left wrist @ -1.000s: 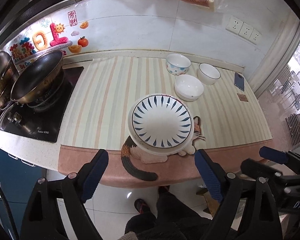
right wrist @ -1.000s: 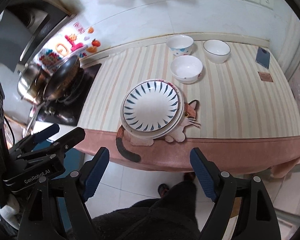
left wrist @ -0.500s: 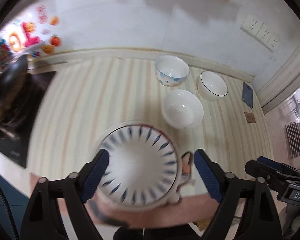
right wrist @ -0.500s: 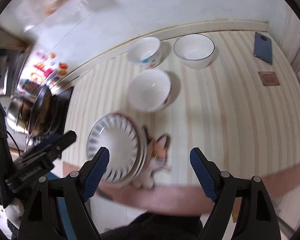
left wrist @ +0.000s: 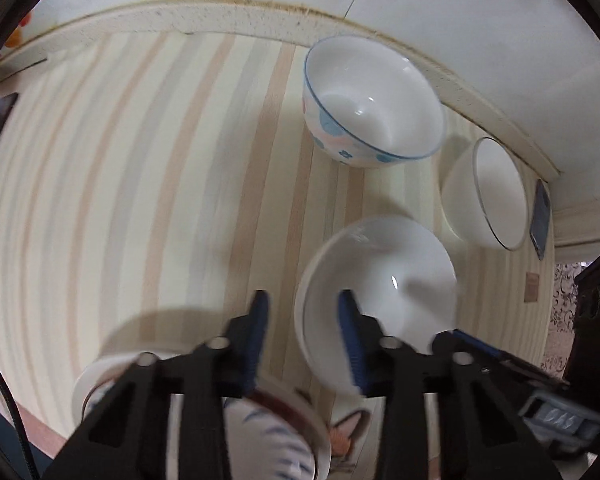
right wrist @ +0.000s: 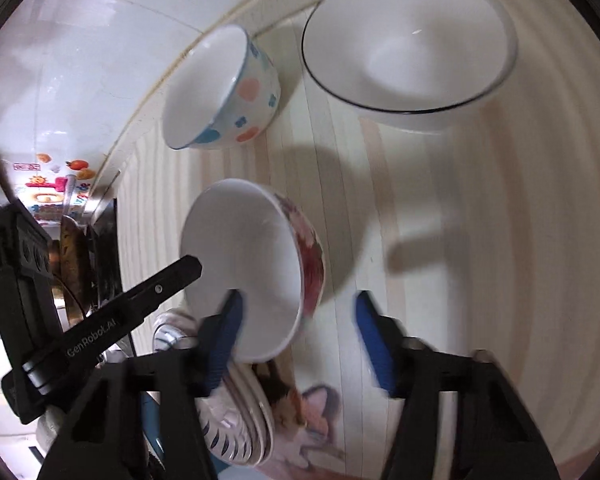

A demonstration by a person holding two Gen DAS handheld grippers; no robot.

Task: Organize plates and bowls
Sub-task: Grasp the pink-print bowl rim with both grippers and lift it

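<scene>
A white bowl with a red floral outside (left wrist: 388,280) (right wrist: 244,256) stands on the striped mat (left wrist: 140,180), just beyond the stack of blue-patterned plates (left wrist: 292,440) (right wrist: 228,428). My left gripper (left wrist: 305,330) straddles the bowl's left rim, one finger inside and one outside. Its jaws are half closed, and a strip of mat shows beside the outer finger. My right gripper (right wrist: 300,328) is wide open at the bowl's near right side and holds nothing. Further back stand a spotted bowl (left wrist: 372,96) (right wrist: 220,88) and a white bowl with a dark rim (left wrist: 496,192) (right wrist: 408,40).
The tiled wall and its kerb run close behind the two far bowls. A phone (left wrist: 540,216) lies at the mat's far right. The stove with pans (right wrist: 76,256) sits to the left. A cat picture (right wrist: 300,412) marks the mat's front edge.
Both grippers have dropped forward from in front of the counter to just above the bowls. The left jaws have narrowed to about half around the floral bowl's rim. The right jaws stay wide.
</scene>
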